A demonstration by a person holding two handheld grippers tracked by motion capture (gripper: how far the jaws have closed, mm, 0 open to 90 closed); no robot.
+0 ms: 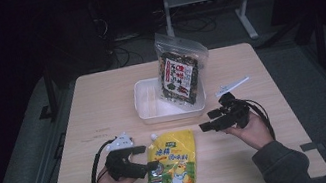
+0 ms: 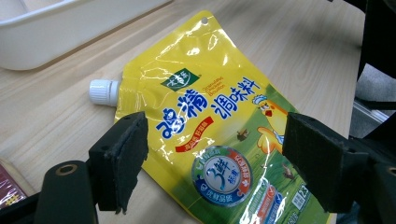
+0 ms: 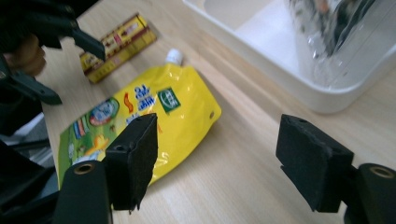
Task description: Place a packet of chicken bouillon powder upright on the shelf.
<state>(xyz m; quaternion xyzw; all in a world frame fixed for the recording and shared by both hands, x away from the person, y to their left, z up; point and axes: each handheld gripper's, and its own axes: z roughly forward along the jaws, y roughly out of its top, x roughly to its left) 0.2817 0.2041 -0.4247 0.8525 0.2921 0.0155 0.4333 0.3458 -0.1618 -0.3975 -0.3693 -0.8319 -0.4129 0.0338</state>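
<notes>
One desk [image 1: 102,102]. One white tray [image 1: 150,109] holding one seaweed bag [image 1: 179,76]. One yellow spouted pouch [image 1: 172,163] flat on the desk's near edge, between two hand-held grippers: left [image 1: 148,158], right [image 1: 207,121], both released, grasping nothing.

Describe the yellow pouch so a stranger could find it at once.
Start at the wooden table and find the white tray at its middle. Come toward the near edge: the yellow pouch lies flat between the left gripper and the right gripper. Unlike the clear snack bag standing in the tray, it is bright yellow with a white screw cap at one corner.
</notes>
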